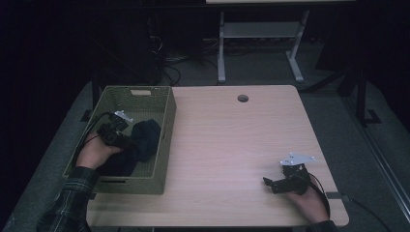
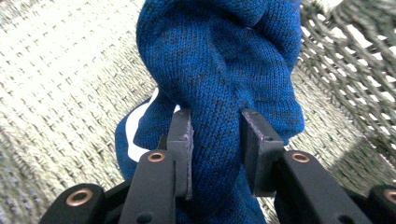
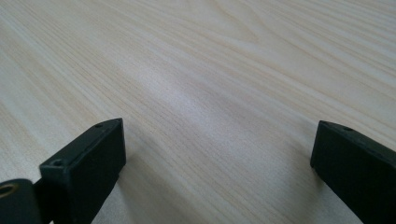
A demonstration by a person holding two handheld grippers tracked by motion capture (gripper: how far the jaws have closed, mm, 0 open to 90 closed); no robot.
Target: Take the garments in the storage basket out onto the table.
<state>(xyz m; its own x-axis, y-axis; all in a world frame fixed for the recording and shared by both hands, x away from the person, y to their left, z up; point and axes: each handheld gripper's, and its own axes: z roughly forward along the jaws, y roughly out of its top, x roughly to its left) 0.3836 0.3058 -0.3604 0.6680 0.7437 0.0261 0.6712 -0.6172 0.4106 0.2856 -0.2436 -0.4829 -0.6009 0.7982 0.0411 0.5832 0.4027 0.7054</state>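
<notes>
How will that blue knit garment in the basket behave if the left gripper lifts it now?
The blue knit garment is bunched in soft folds, so it will probably droop and unfurl. The left gripper pinches one thick fold; the coarse knit should hardly slip. It may drag along the basket wall.

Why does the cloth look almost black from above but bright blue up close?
High view: dim, underexposed, so the knit garment in the basket reads near black. Left gripper view: brightly lit, blue stitches sharp, basket weave washed out. Right gripper view: soft glare on the table.
</notes>
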